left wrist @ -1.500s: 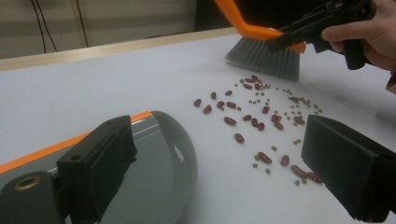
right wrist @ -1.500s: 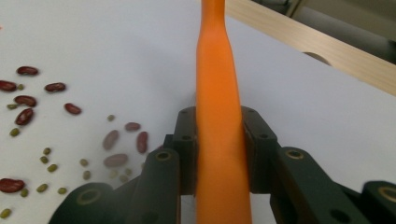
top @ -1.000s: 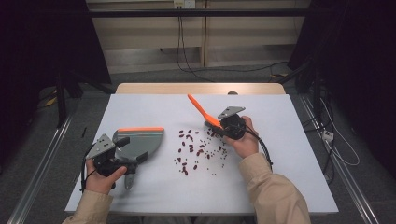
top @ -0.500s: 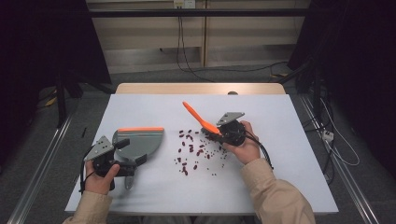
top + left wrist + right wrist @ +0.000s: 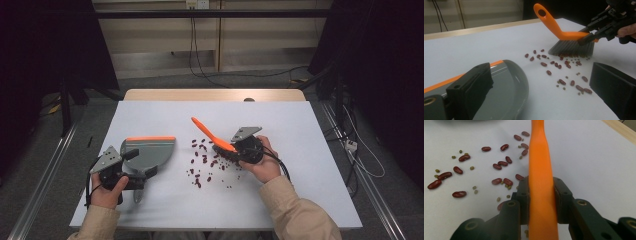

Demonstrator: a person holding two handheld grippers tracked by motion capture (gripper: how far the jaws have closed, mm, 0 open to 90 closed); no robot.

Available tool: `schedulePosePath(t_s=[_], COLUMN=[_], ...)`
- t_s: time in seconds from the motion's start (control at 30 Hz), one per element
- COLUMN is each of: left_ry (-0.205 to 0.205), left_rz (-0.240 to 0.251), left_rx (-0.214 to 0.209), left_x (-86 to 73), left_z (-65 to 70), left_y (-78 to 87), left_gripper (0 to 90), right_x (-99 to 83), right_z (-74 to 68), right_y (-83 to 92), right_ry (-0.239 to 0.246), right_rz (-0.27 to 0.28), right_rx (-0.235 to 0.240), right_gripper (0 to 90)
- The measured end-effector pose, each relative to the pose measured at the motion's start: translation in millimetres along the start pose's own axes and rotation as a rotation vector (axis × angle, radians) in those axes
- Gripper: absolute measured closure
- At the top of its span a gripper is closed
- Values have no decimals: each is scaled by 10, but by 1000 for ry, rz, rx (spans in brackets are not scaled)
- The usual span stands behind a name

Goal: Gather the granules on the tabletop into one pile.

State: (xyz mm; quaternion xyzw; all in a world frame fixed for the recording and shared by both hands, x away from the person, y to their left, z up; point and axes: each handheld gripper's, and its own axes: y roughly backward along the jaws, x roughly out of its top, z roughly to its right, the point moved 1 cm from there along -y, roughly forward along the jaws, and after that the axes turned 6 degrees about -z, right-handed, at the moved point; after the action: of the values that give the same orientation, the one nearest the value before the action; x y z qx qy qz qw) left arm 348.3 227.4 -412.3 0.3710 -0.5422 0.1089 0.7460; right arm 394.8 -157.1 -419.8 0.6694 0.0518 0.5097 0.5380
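In the high view, the right gripper (image 5: 234, 148) is closed on the brush (image 5: 216, 139), and the beans (image 5: 202, 162) lie between it and the dustpan (image 5: 150, 152), which the left gripper (image 5: 131, 167) holds by its handle. In the left gripper view, the bristles (image 5: 572, 48) touch the table (image 5: 474, 47) at the far side of the beans (image 5: 560, 66), so the sweep goes toward the dustpan (image 5: 506, 87). In the right gripper view, the jaws clamp the orange handle (image 5: 541, 182), whose long axis points away over the beans (image 5: 501, 165).

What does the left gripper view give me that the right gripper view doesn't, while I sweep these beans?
Left gripper view alone: the grey bristles resting on the table at the beans, and the dustpan lying beside them. Right gripper view alone: the right gripper with its jaws clamped on both sides of the brush handle. Both: the orange handle and the scattered red beans with small green ones.
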Motion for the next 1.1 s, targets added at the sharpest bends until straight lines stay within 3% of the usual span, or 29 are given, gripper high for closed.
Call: schedulePosePath(t_s=[0.3, 0.53, 0.6, 0.8, 1.0, 1.1], left_ry=[3, -1, -2, 2, 25, 27], left_rz=[0, -2, -4, -5, -3, 1], left_rx=[2, -3, -5, -7, -4, 4], left_x=[2, 7, 6, -6, -1, -1], left_z=[3, 8, 4, -2, -24, -49], left_y=[-8, -13, -13, -10, -40, -27], left_gripper=[42, 43, 42, 42, 42, 43], right_x=[4, 141, 198, 400, 607, 649], right_z=[-50, 176, 254, 393, 425, 380], right_y=[85, 87, 24, -279, -594, -702], right_ry=[10, -14, -32, -25, -1, 35], right_rz=[34, 94, 106, 124, 115, 97], right_rx=[13, -13, -14, -20, -28, -1], right_gripper=[714, 713, 713, 713, 713, 713])
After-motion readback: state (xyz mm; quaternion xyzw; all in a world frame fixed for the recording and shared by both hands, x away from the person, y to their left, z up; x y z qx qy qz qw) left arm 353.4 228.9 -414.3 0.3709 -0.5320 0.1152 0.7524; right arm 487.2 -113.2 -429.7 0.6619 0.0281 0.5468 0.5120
